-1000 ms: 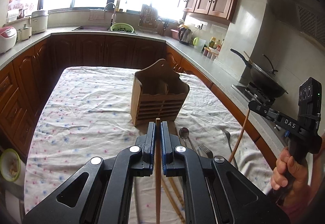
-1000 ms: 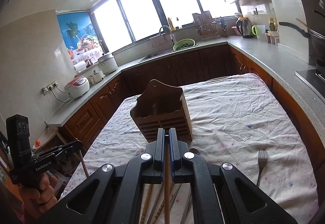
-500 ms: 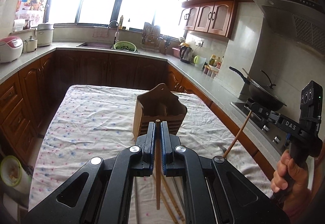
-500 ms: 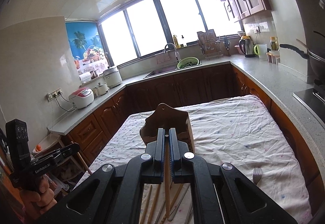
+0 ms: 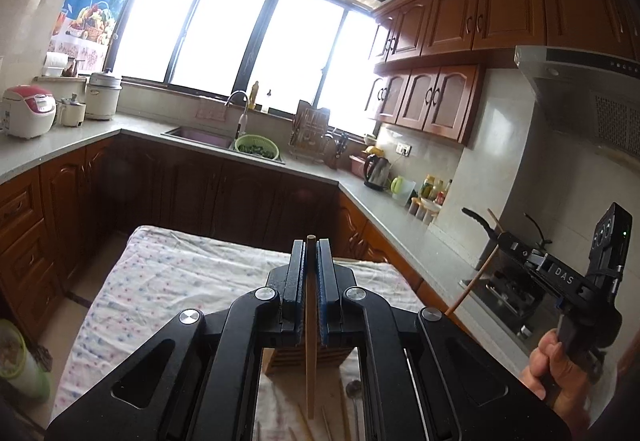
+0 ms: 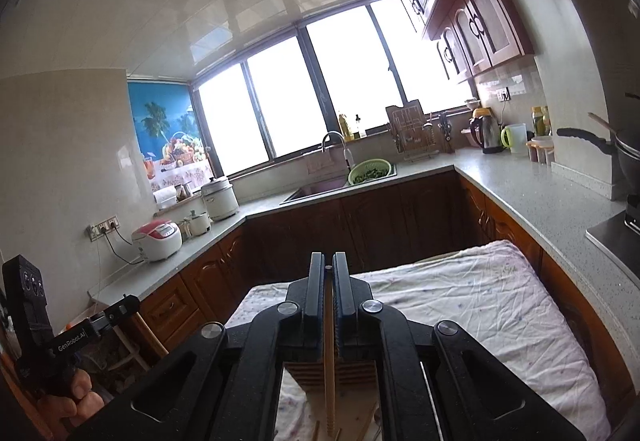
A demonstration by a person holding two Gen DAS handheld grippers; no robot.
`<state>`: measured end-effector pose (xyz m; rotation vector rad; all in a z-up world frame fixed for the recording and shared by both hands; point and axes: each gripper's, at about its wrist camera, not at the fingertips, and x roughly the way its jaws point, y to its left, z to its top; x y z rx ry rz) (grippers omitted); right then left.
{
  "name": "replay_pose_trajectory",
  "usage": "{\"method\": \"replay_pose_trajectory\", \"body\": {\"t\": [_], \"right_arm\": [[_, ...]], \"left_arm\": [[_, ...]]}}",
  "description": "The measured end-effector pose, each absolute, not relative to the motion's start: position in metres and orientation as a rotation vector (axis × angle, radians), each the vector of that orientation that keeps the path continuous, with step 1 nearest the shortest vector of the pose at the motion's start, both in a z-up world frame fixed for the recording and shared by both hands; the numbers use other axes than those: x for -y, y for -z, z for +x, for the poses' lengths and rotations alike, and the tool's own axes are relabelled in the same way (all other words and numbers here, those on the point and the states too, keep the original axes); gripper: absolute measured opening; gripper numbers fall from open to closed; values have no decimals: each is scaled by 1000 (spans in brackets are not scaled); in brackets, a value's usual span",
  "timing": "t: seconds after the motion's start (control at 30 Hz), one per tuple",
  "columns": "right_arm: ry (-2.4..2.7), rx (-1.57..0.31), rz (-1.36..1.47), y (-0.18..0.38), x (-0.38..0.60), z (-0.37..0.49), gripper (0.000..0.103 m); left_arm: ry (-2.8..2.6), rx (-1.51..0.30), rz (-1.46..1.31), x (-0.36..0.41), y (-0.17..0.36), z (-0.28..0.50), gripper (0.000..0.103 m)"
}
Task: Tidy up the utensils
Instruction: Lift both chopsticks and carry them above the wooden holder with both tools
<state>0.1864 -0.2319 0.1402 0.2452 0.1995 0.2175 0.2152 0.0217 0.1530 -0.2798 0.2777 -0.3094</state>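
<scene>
each claw pinches one wooden chopstick. the left chopstick (image 5: 310,353) runs up between the pressed blue pads of the left claw (image 5: 310,245), its top end just past the fingertips and its lower end hanging down below. the right chopstick (image 6: 329,381) sits the same way in the right claw (image 6: 329,261), and from the left view it slants down beneath that claw.

a second ago the wooden holder (image 5: 304,357) stood out ahead of both claws; now it shows only through the gap beneath each claw, close under them, its slatted front visible (image 6: 332,369). both claws have been raised and tipped upward, so the sticks hang near upright above the holder. that looks like the setup for lowering them into a slot, though which compartment lies under each tip cannot be told.

below and behind the claws, more chopsticks and a spoon (image 5: 354,389) lie loose on the cloth-covered counter (image 5: 180,273), so plenty is left to sort.
</scene>
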Motion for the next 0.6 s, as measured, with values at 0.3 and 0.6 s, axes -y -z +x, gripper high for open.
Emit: {"method": "replay_pose_trajectory", "body": {"t": [0.3,0.6], "right_arm": [[-191,-131,277,-166,237,255,4],[-187,-203,333,-110,238,315,4]], "left_arm": [[244,-194,-329,-16,-172,288,4],[175,-237,-400,-11,-115,349,4]]}}
